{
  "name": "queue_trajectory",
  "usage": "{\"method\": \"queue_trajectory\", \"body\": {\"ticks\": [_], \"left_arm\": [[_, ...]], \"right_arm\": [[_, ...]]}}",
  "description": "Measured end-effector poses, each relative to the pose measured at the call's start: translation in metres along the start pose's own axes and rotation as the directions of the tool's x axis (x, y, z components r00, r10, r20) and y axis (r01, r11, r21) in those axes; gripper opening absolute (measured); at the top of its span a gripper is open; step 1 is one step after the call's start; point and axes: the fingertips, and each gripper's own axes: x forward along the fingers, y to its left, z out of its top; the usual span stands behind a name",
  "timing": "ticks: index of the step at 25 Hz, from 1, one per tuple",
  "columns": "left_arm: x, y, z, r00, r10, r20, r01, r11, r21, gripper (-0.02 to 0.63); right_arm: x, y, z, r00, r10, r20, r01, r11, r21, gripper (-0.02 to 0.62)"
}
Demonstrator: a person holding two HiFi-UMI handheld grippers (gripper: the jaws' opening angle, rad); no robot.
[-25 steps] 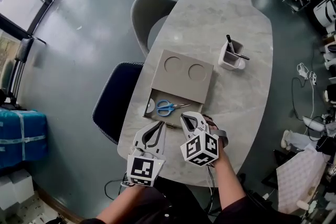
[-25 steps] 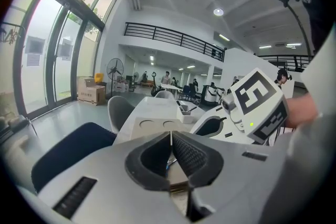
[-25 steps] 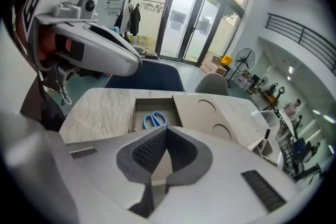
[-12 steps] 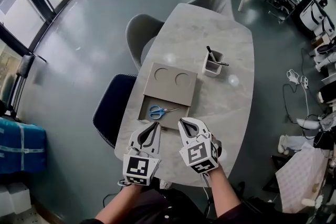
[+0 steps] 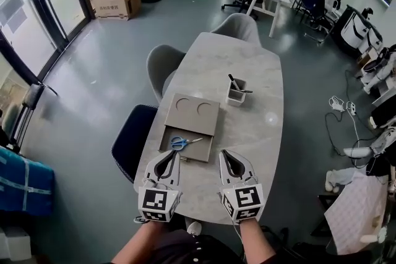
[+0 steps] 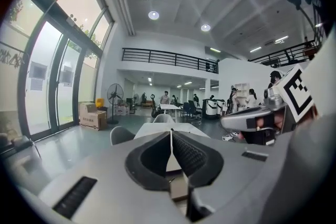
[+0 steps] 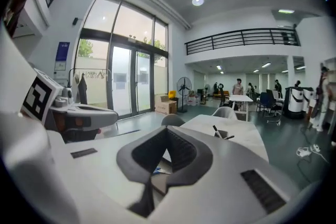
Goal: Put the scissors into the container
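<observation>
Scissors (image 5: 185, 143) lie in the open tray of the grey box (image 5: 197, 123), long axis crosswise with the blades pointing right. They sit just ahead of my left gripper (image 5: 171, 154), the nearer one. It and my right gripper (image 5: 225, 154) are both closed and empty.

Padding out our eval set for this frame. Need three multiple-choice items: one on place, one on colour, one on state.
1. Where do the scissors lie?
A. In the open compartment of the container
B. On top of its covered half
C. Outside it

2. What colour are the scissors' handles?
A. Red
B. Blue
C. Black

3. How do the jaws of the right gripper stand?
A. Wide apart
B. Shut on the scissors
C. Shut, with nothing between them

Key: 1 A, the head view shows them inside the open compartment. 2 B, the handles show blue. 3 C, the right gripper view shows the jaws together and empty.
</observation>
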Motion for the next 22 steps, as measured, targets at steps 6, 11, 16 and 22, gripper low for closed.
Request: {"method": "queue_trajectory", "body": {"ticks": [6, 11, 16, 22], "left_arm": [[-0.024, -0.016, 0.02, 0.998, 0.007, 0.056, -0.009, 1.0, 0.026, 0.021], [-0.044, -0.03, 0.029, 0.996, 0.008, 0.087, -0.012, 0.999, 0.046, 0.02], [-0.063, -0.043, 0.037, 0.994, 0.002, 0.109, -0.009, 0.998, 0.067, 0.021], [-0.076, -0.047, 0.037, 0.992, 0.005, 0.124, -0.014, 0.997, 0.074, 0.02]], "right_arm": [[-0.042, 0.001, 0.027, 0.989, -0.067, 0.128, 0.065, 0.998, 0.027, -0.003], [-0.07, 0.004, 0.039, 0.975, -0.109, 0.192, 0.101, 0.994, 0.049, -0.003], [-0.092, 0.009, 0.043, 0.966, -0.135, 0.22, 0.119, 0.989, 0.082, -0.003], [-0.105, 0.013, 0.039, 0.962, -0.154, 0.225, 0.141, 0.987, 0.071, -0.005]]}}
